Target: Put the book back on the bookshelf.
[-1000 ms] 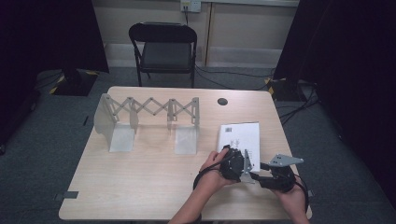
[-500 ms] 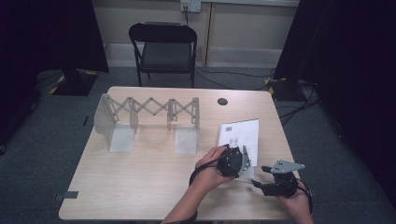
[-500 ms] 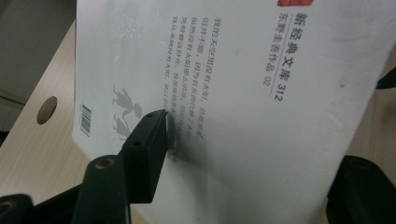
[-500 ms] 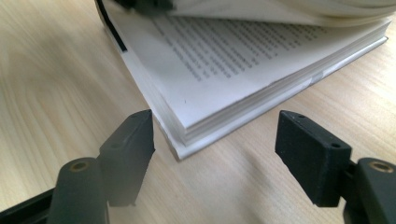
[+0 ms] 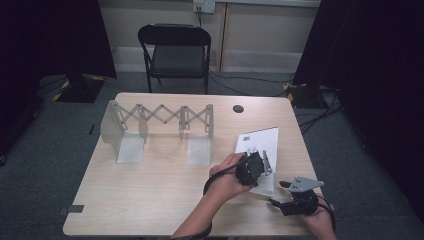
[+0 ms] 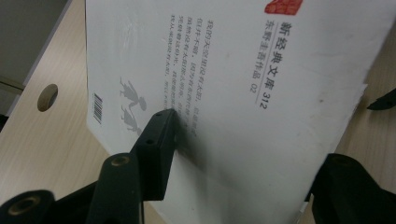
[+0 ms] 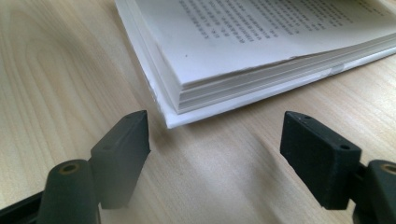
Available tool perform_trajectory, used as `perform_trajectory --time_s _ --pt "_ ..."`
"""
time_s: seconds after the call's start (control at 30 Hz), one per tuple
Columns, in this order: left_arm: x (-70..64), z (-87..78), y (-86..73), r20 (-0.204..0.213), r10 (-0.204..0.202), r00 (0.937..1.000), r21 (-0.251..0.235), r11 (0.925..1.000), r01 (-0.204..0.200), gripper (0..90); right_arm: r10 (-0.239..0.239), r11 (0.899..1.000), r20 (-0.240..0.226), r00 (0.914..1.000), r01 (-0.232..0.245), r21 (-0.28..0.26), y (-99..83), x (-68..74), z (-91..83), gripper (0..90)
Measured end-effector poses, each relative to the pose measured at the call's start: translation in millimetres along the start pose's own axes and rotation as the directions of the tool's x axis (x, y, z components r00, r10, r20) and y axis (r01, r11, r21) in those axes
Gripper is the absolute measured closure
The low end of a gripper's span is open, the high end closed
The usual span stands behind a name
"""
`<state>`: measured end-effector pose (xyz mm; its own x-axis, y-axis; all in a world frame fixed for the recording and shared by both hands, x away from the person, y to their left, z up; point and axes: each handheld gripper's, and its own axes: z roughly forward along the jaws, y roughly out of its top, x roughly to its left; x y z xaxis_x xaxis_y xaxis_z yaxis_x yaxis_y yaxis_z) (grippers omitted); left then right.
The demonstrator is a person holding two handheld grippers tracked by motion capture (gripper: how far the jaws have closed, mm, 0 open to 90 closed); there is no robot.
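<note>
A white paperback book (image 5: 261, 142) lies on the right side of the table; its cover (image 6: 233, 79) carries Chinese print and a barcode. My left gripper (image 5: 254, 168) sits over the book's near end, open. One fingertip (image 6: 156, 140) rests on the cover and the other jaw stands past the cover's edge. My right gripper (image 5: 279, 195) is open, low on the table just before the book's near corner (image 7: 170, 119). In the right gripper view (image 7: 217, 135) a printed page (image 7: 243, 32) lies bare on top of the page block, slightly bowed.
A white scissor-fold rack (image 5: 160, 122) stands on the left half of the wooden table (image 5: 150, 200). A round cable hole (image 5: 238, 108) sits behind the book. A black folding chair (image 5: 175, 50) stands beyond the far edge. The table's front edge is close behind my right gripper.
My right gripper has drawn back toward the table's front edge, away from the book. The left gripper has stayed on the book's near end.
</note>
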<state>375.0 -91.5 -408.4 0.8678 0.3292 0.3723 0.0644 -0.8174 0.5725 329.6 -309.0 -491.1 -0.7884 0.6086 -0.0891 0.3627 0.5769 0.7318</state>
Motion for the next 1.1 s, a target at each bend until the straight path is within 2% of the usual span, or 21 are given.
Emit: perform_trajectory --time_s 0.07,0.23,0.33,0.43,0.67,0.8,0.83,0.97,1.1 --pt "1.8 -1.4 1.3 -0.001 -0.011 0.9999 -0.004 0.9999 0.011 46.5 -0.004 1.000 0.001 1.0000 0.004 0.011 -1.1 0.2 1.6 23.4" --pt "5.3 -4.7 5.7 0.015 -0.020 0.9997 0.010 0.9998 0.020 46.8 0.015 1.000 -0.001 0.9999 -0.015 -0.005 -1.7 -2.0 3.9 23.4" --pt "4.8 -5.1 7.3 0.021 -0.033 0.9993 0.014 0.9994 0.032 46.8 0.009 1.000 0.011 0.9999 -0.009 -0.005 0.5 -1.9 5.9 23.3" --pt "5.2 -6.8 8.9 0.019 -0.028 0.9994 0.024 0.9993 0.028 47.3 0.016 1.000 0.029 0.9994 -0.015 -0.012 2.8 -1.4 9.4 23.1" --pt "9.9 -16.1 9.4 0.032 -0.051 0.9982 0.039 0.9980 0.049 49.8 -0.012 1.000 0.053 0.9985 0.013 -0.028 6.2 1.8 13.7 22.3" --pt "10.6 -19.1 11.7 0.044 -0.058 0.9973 0.047 0.9973 0.056 49.9 -0.009 1.000 0.053 0.9986 0.011 -0.029 5.7 2.3 13.4 22.4" --pt "11.3 -19.9 12.4 0.049 -0.050 0.9975 0.052 0.9975 0.048 50.0 -0.008 0.999 0.057 0.9984 0.009 -0.030 5.0 1.6 12.8 22.5" --pt "12.1 -21.4 13.6 0.047 -0.058 0.9972 0.056 0.9969 0.055 50.4 0.032 0.999 0.071 0.9969 -0.030 -0.034 2.6 -3.3 12.4 22.4" --pt "11.4 -22.7 14.7 0.051 -0.060 0.9969 0.065 0.9963 0.056 50.6 0.005 0.999 0.086 0.9963 -0.002 -0.036 6.7 -1.5 15.8 22.5"
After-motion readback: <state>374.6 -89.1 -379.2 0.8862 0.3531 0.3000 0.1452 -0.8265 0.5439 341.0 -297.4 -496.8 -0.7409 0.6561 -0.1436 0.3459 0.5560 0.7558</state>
